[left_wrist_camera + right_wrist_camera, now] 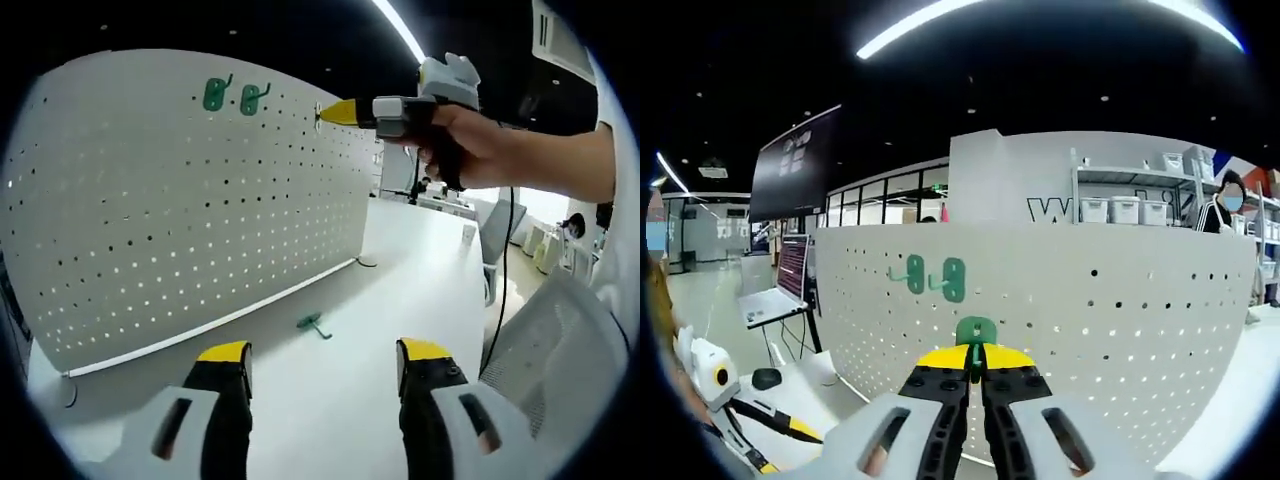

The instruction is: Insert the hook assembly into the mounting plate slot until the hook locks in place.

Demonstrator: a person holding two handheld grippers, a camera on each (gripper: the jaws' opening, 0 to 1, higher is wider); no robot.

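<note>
The right tool (976,372) was clamped on a green hook (976,335), pressing it against the white pegboard (1120,300) that served as the mounting plate. It was held nose-on to the panel, likely so the hook's back tabs could enter the holes squarely. Whether the hook had seated was hard to tell, since the closed jaws covered its lower part. Two more green hooks (935,278) already hung on the board just up and left of it, so this one seemed meant to continue the row. The left tool (322,368) hung with its jaws spread and nothing between them, held back over the white table (420,250), probably waiting. A spare hook (313,324) lay on the table near the board's foot.
</note>
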